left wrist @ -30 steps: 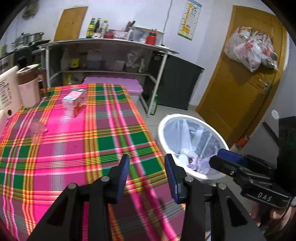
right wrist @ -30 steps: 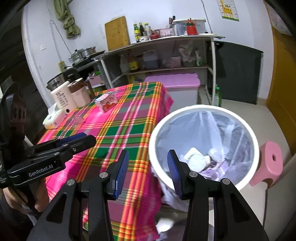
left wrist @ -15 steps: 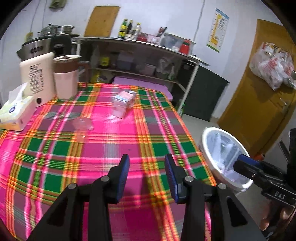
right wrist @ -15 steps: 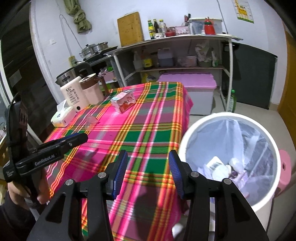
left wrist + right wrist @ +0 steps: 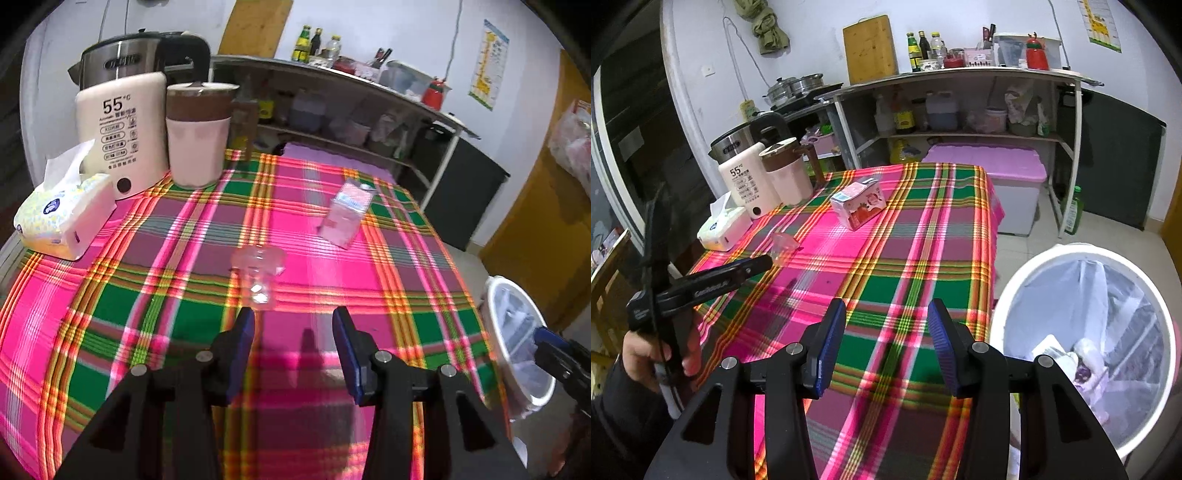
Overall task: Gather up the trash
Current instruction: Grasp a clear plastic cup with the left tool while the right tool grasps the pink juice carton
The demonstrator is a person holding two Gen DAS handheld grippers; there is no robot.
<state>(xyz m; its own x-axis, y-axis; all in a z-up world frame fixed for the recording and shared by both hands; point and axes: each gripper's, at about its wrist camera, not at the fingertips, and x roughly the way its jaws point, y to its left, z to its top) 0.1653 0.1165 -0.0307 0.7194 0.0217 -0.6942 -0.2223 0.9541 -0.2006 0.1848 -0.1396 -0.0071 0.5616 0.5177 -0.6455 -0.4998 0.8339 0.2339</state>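
Clear plastic, a crumpled cup [image 5: 258, 275] lay on the plaid tablecloth [image 5: 122, 310] at frame centre, just above my left gripper [image 5: 293, 325]. Its jaws had just been opening and stood apart, nothing between them. A pink carton [image 5: 345, 216] lay upper right of the cup. My right gripper [image 5: 886, 328] also stood apart and empty, the white lined bin [image 5: 1027, 280] at lower right.

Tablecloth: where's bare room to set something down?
Free: the near half of the tablecloth, between the clear plastic cup and the front edge. Crowded: far left corner, with the tissue box, warmer and jug.
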